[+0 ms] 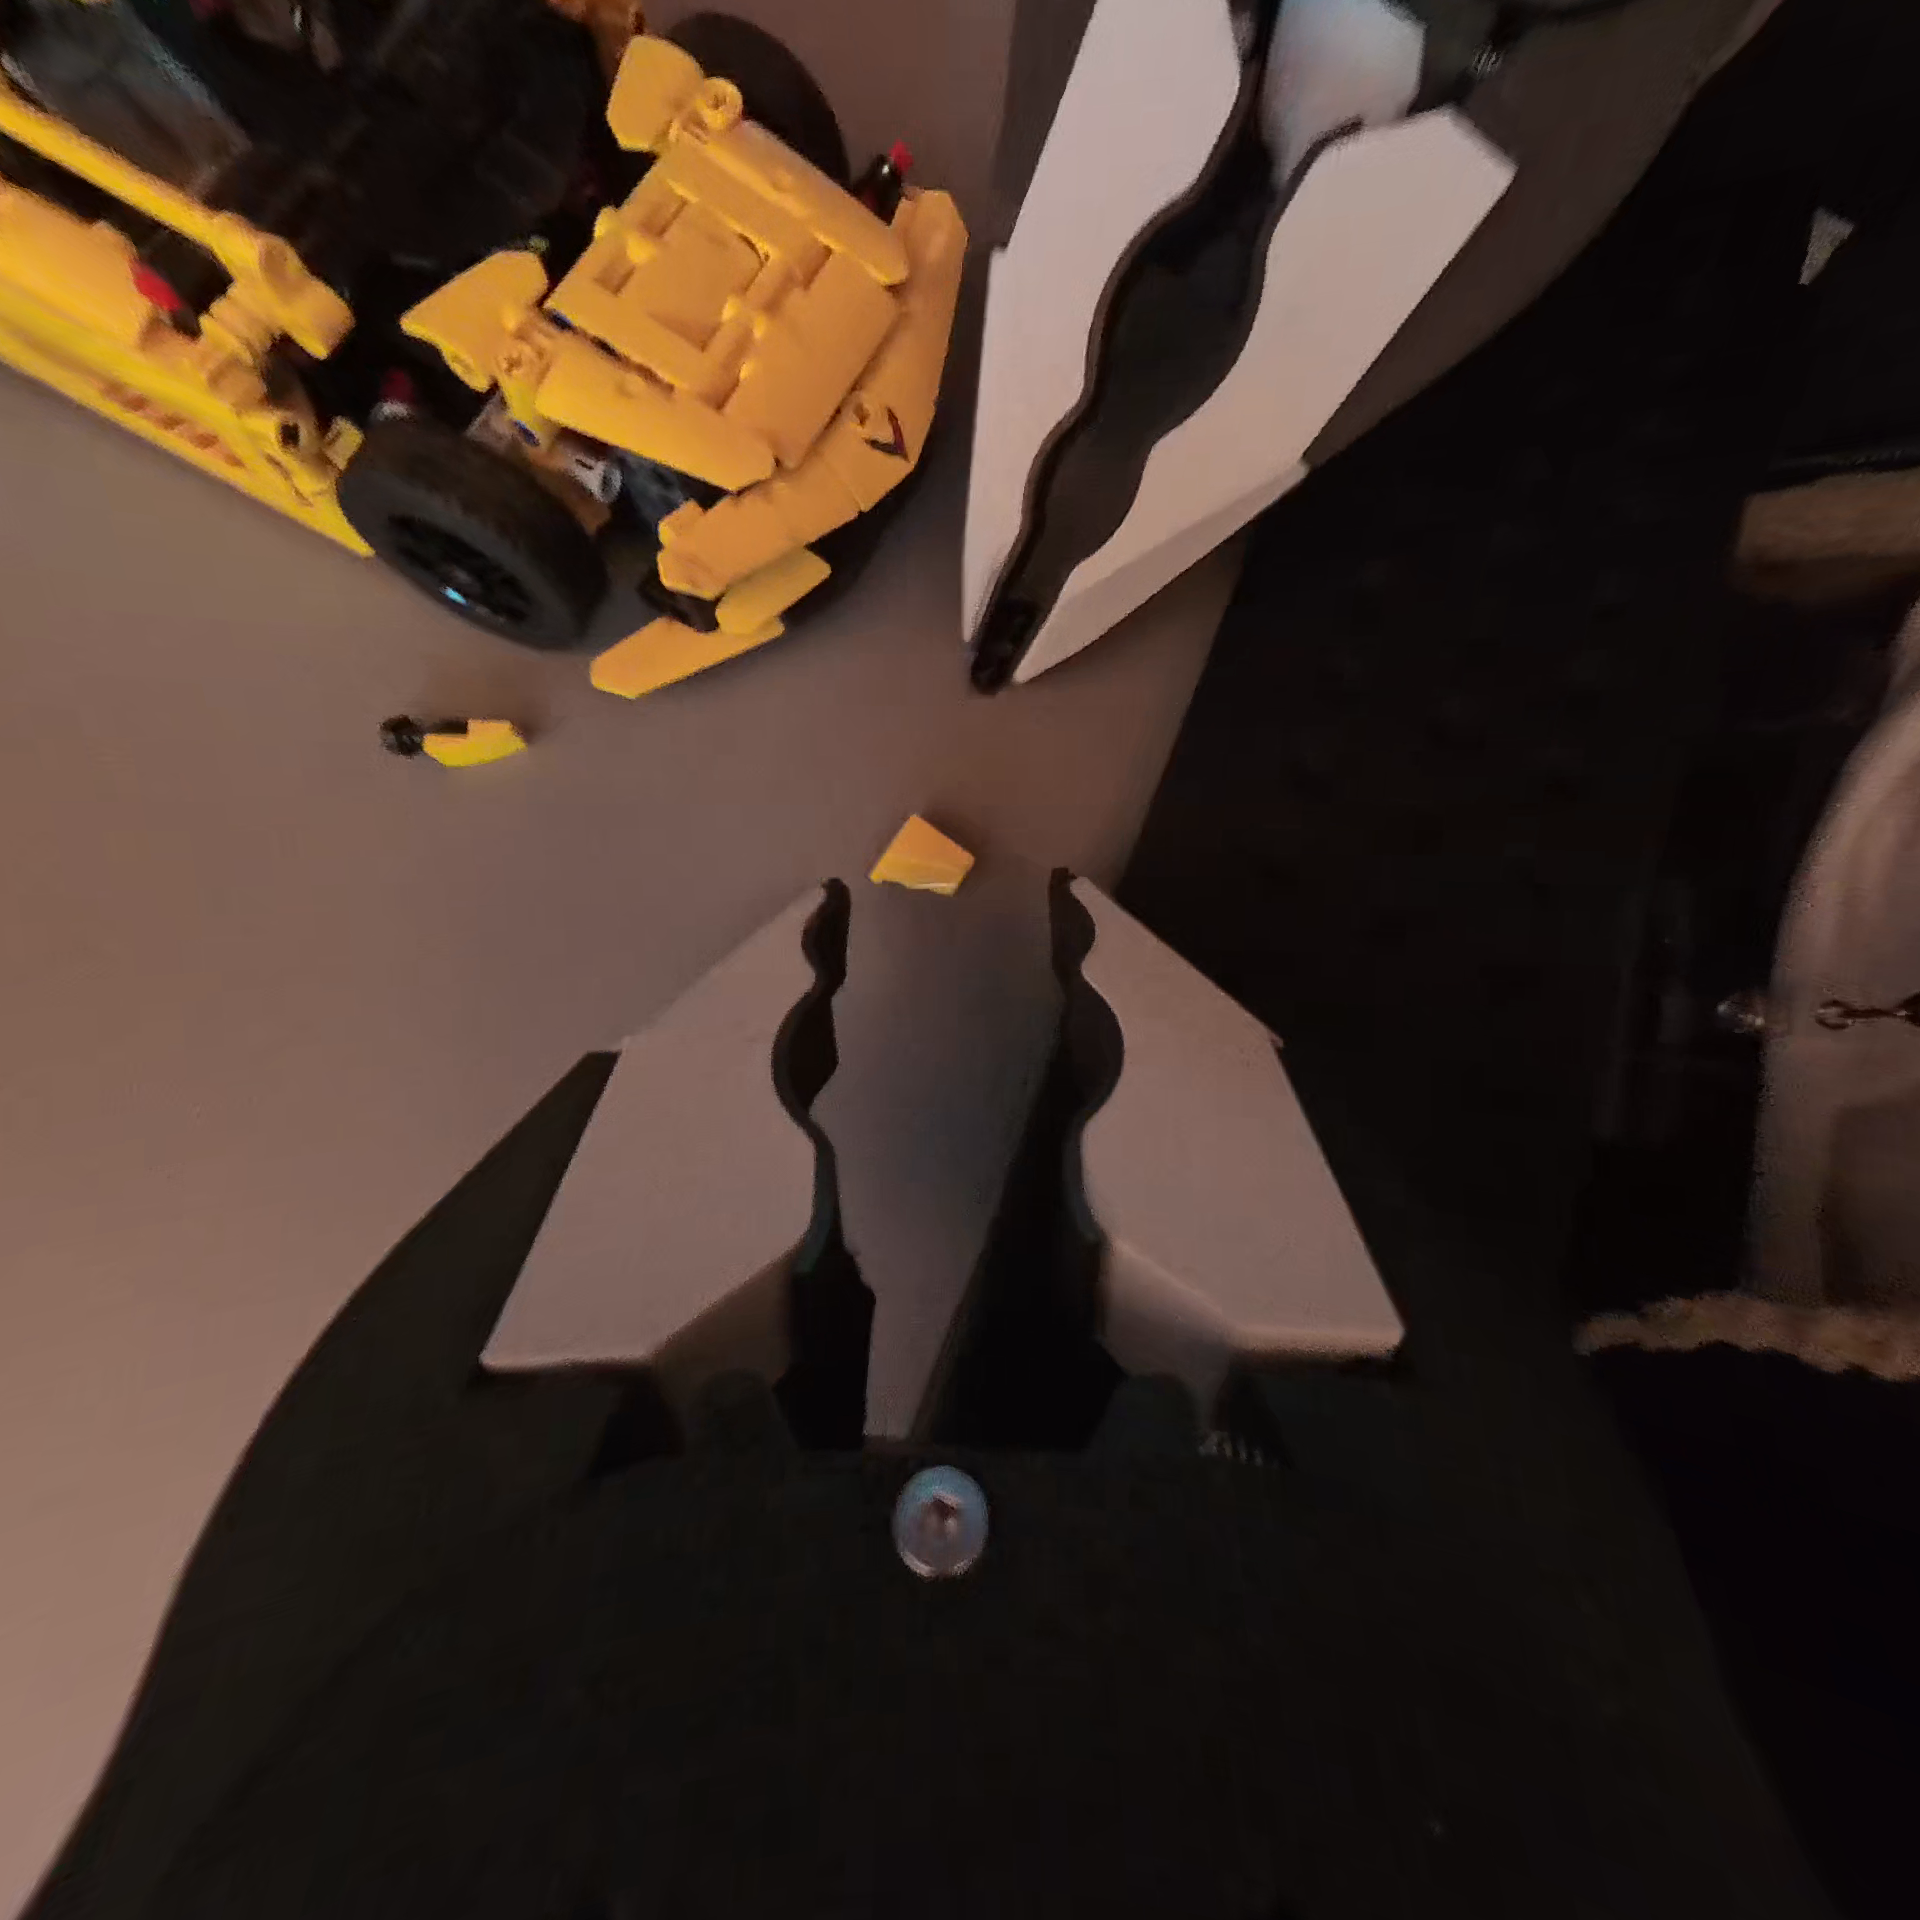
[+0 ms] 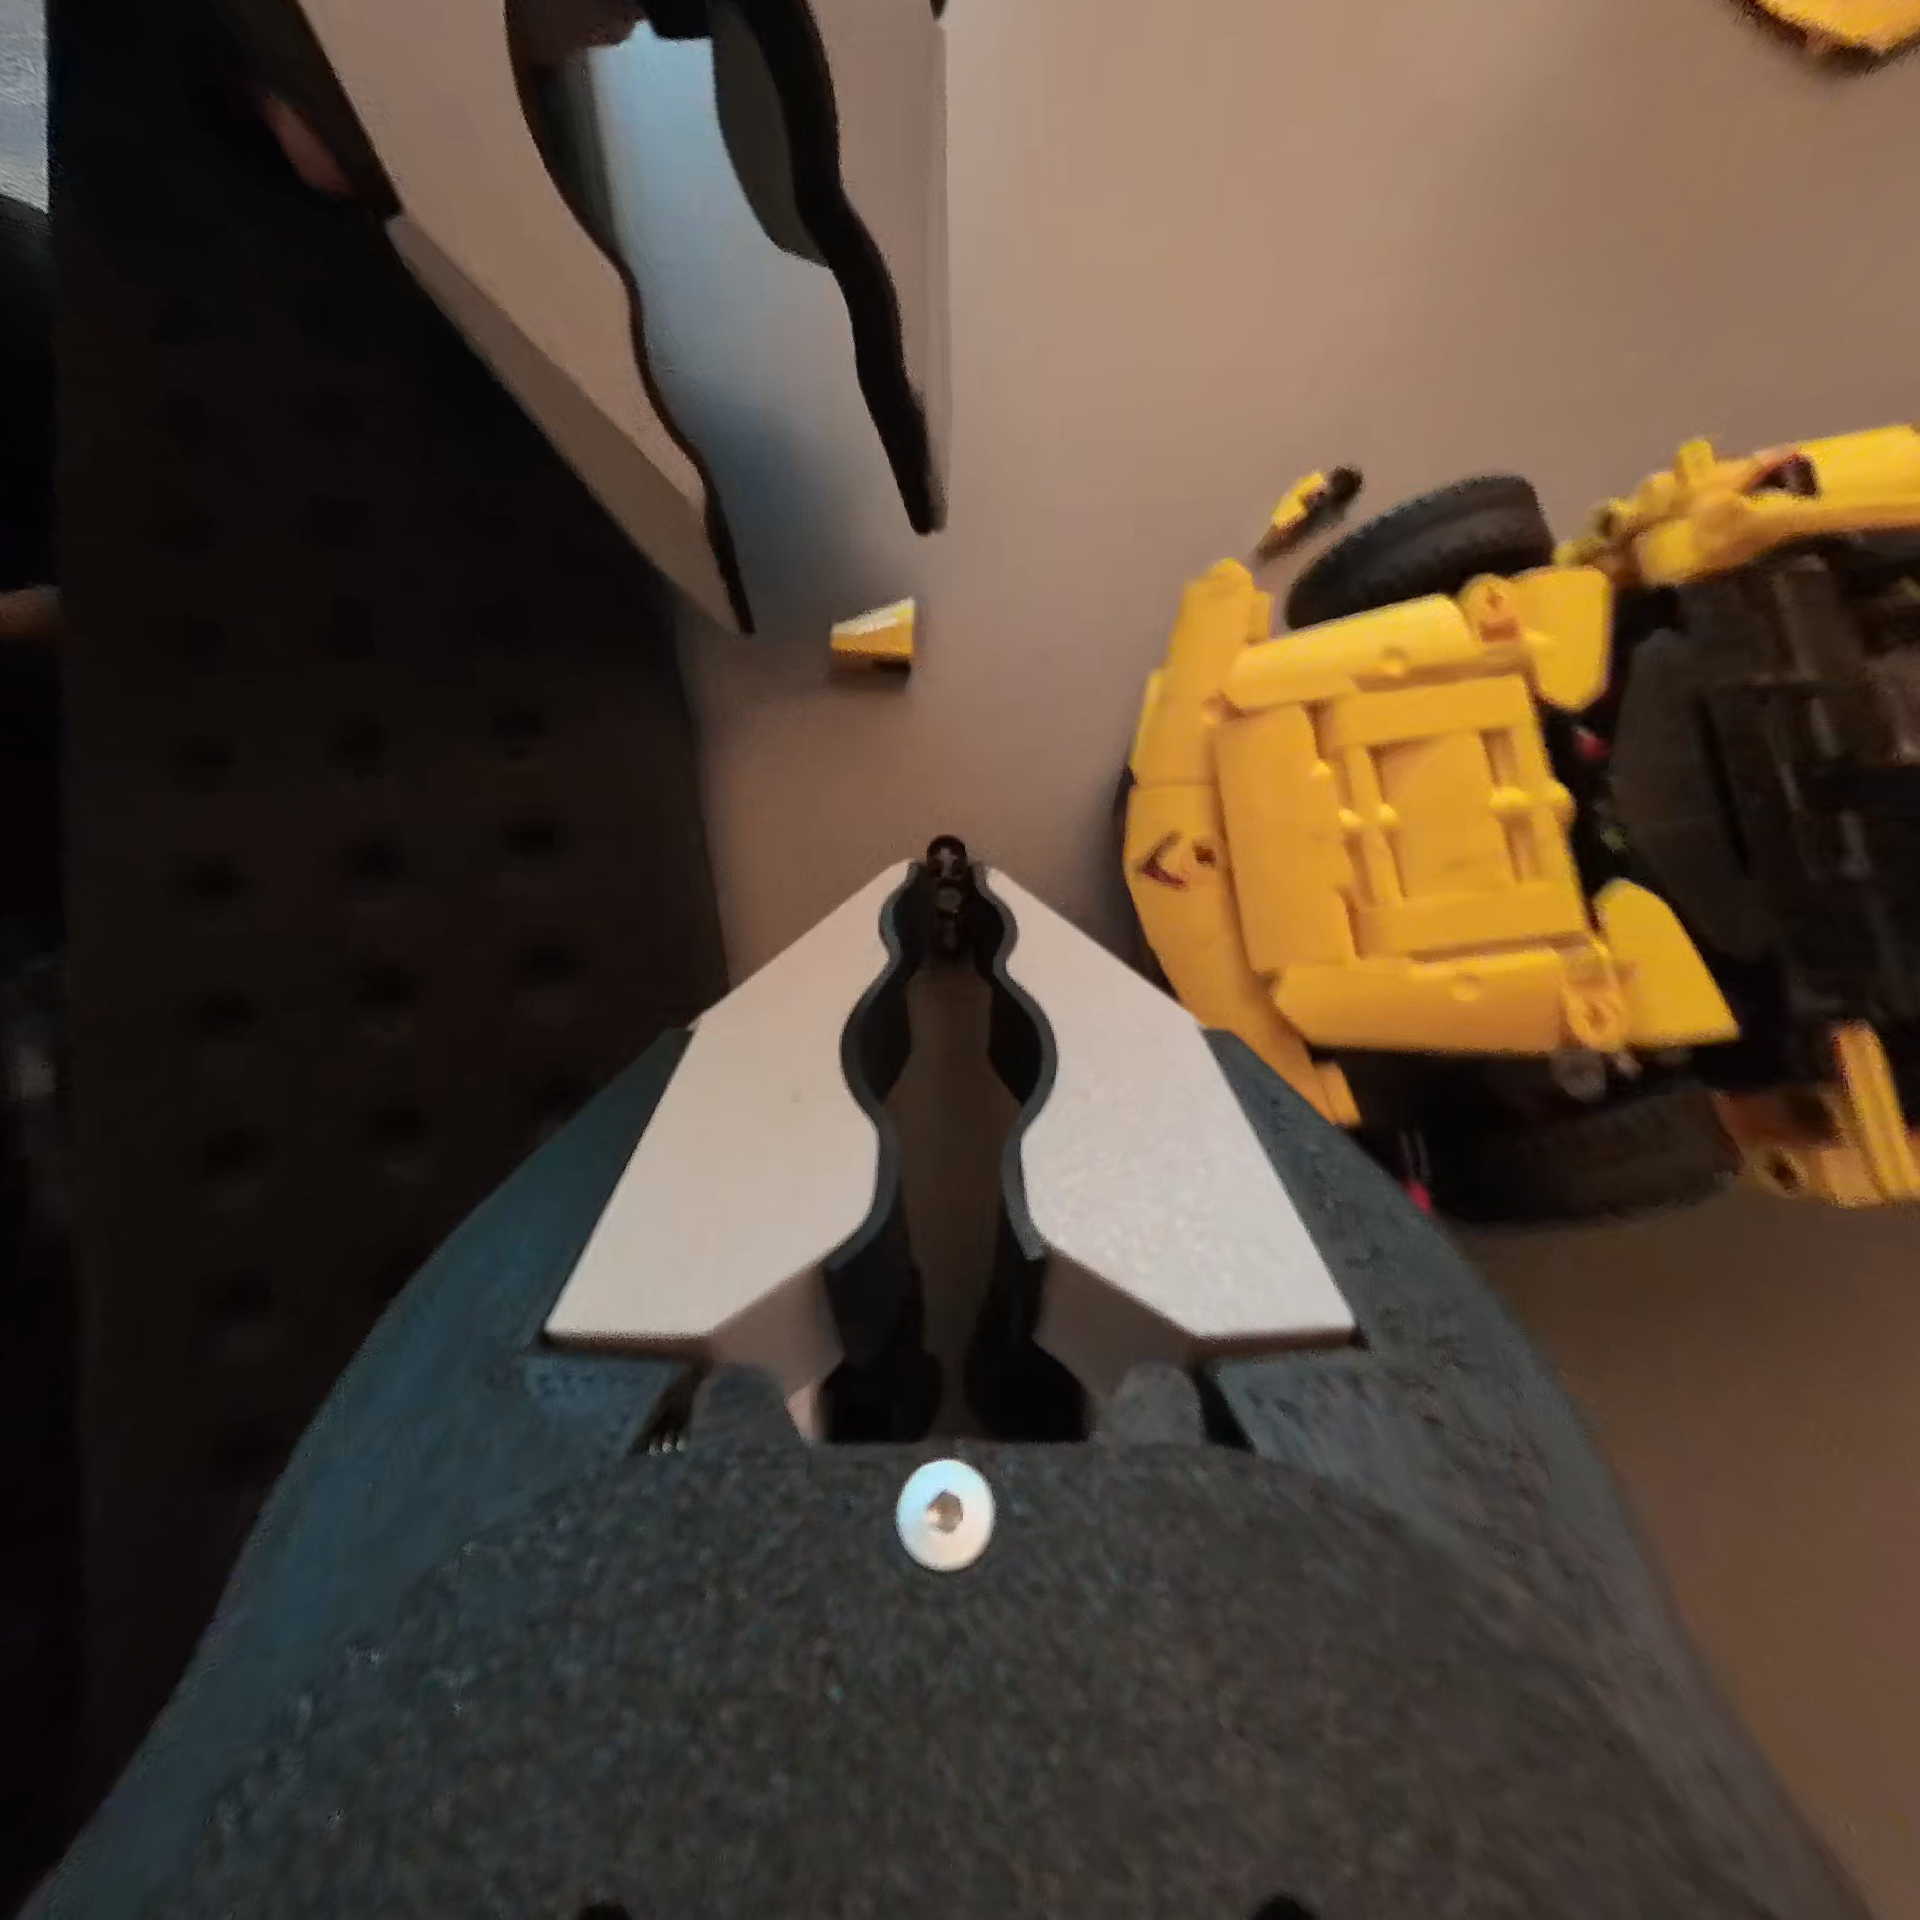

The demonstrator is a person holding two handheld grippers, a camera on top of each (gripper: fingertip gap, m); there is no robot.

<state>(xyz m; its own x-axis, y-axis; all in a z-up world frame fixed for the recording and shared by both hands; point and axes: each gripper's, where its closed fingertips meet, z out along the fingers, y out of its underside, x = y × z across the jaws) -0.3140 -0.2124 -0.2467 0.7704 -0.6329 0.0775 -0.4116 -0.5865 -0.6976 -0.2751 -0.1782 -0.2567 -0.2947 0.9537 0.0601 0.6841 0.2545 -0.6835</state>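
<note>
My left gripper (image 1: pixel 948 885) is open and hovers low over the grey table (image 1: pixel 260 987). A small yellow wedge piece (image 1: pixel 923 857) lies just ahead of its tips, close to the table edge. My right gripper (image 2: pixel 948 883) is shut on a small black pin (image 2: pixel 948 860) that sticks out of its tips. In the left wrist view it (image 1: pixel 992 649) points down beside the nose of a yellow brick-built car (image 1: pixel 707 343). The right wrist view shows the car (image 2: pixel 1434 831) to the right, the wedge (image 2: pixel 876 642) ahead and the open left gripper (image 2: pixel 831 566) above the wedge.
A small yellow-and-black loose piece (image 1: pixel 457 740) lies on the table left of the wedge, near the car's front wheel (image 1: pixel 478 540). The table edge (image 1: pixel 1174 748) runs just right of both grippers. A black perforated panel (image 2: pixel 364 831) lies beyond it. Another yellow part (image 2: pixel 1829 26) shows far off. Tip to tip, the grippers are about 6 cm apart.
</note>
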